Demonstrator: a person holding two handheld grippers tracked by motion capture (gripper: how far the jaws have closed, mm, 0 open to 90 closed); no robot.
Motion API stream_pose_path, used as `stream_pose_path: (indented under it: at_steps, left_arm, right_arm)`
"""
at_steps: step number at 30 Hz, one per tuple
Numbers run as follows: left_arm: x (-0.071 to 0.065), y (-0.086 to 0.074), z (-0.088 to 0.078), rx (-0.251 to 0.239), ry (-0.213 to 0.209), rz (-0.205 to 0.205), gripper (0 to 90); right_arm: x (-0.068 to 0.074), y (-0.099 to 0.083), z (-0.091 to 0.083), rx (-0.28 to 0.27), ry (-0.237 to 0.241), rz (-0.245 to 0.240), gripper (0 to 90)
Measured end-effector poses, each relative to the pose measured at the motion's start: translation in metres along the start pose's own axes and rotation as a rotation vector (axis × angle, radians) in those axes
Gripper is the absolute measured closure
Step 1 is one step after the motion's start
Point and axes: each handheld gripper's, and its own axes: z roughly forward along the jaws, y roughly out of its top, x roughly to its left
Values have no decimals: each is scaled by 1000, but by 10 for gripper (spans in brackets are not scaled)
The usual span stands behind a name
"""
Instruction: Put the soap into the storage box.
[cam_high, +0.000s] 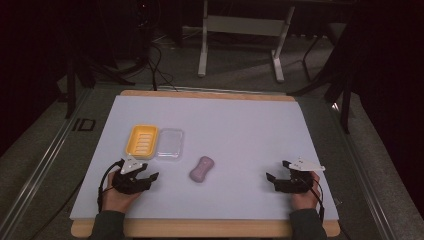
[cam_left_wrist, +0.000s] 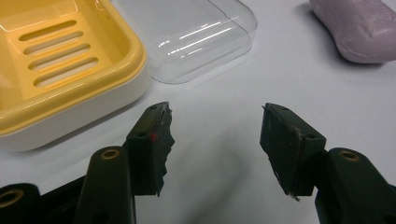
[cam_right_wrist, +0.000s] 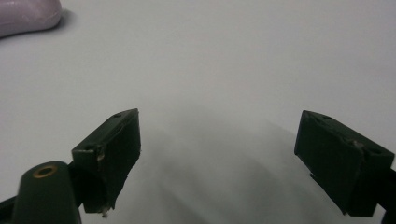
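A yellow soap dish with a slotted insert sits on the white mat, left of centre. A clear plastic lid lies against its right side. A lilac bar of soap lies nearer the front, right of the lid. My left gripper rests low on the mat just in front of the dish, open with nothing between its jaws. From the left gripper view, the dish, lid and soap lie ahead. My right gripper is open over bare mat at the right, with the soap at the far left of the right gripper view.
The white mat covers a wooden table whose edge shows at front and back. Beyond the table stand a grey frame's legs and cables on the floor. A metal rail runs along the left side.
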Motion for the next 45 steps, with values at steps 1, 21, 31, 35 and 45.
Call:
stream_pose_path:
  at_steps: [1, 21, 31, 35, 45]
  left_arm:
    - [0, 1, 0, 3, -3, 4, 435]
    - [-10, 28, -6, 53, -17, 35, 427]
    - [-18, 46, -2, 87, -19, 75, 416]
    - [-22, 53, 2, 108, -26, 101, 416]
    - [-28, 65, 9, 149, -36, 139, 419]
  right_arm:
    - [0, 0, 0, 0, 0, 0, 144]
    - [2, -1, -2, -18, 2, -15, 144]
    - [1, -1, -2, -23, 7, -14, 145]
    - [1, -1, -2, -25, 6, -14, 145]
    - [1, -1, -3, -31, 7, -14, 147]
